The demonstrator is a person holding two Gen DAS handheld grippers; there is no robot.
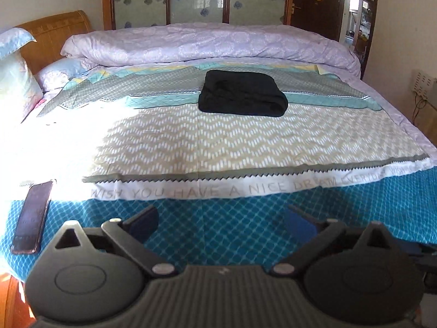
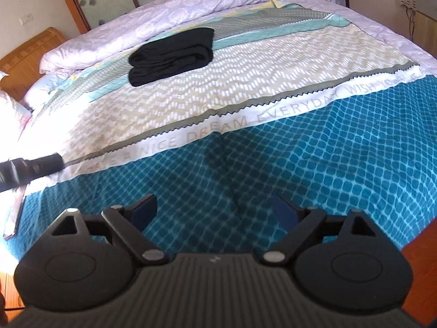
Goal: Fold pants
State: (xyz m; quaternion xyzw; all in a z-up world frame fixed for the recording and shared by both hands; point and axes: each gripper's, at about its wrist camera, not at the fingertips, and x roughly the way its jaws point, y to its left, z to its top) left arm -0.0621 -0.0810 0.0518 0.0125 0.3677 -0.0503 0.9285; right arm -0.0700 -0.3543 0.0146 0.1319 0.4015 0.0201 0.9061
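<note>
The black pants (image 1: 243,94) lie folded into a compact rectangle on the patterned bedspread, far from both grippers; they also show in the right wrist view (image 2: 172,54). My left gripper (image 1: 222,221) is open and empty, low over the teal front edge of the bed. My right gripper (image 2: 215,210) is open and empty, also over the teal strip near the bed's front edge. The left gripper's black body (image 2: 27,170) shows at the left edge of the right wrist view.
A phone (image 1: 34,216) lies on the bed's front left corner. A rolled lilac duvet (image 1: 210,43) runs along the far side. Pillows (image 1: 16,76) and a wooden headboard (image 1: 54,38) are at left. Wooden floor (image 2: 420,268) lies beyond the bed's right edge.
</note>
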